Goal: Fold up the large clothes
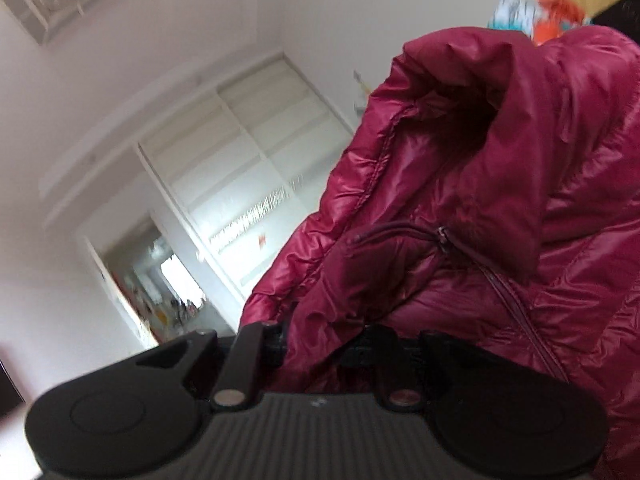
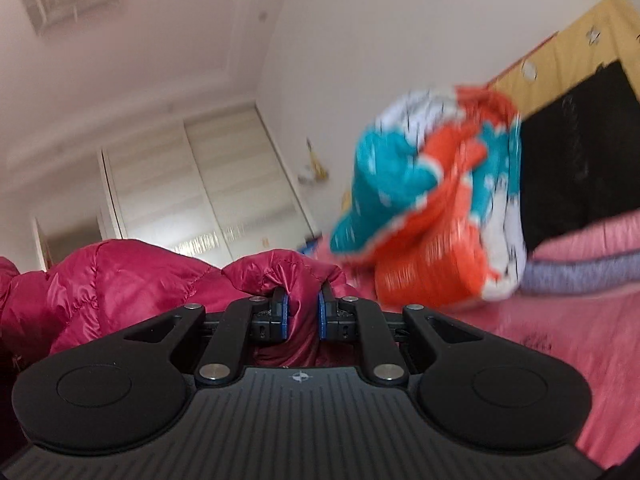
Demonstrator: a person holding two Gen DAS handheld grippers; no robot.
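A shiny dark red puffer jacket (image 1: 460, 208) with a zipped pocket fills the right half of the left wrist view, lifted in the air. My left gripper (image 1: 320, 344) is shut on a fold of it; the fabric hides the fingertips. In the right wrist view the same jacket (image 2: 132, 280) bulges at the lower left. My right gripper (image 2: 303, 312) is shut on a fold of the jacket between its blue pads (image 2: 283, 312).
A bundle of teal, orange and white cloth (image 2: 432, 200) lies on the pink bed cover (image 2: 560, 340), with a grey garment (image 2: 580, 276) and a black one (image 2: 576, 152) beside it. White sliding wardrobe doors (image 1: 256, 168) and the ceiling stand behind.
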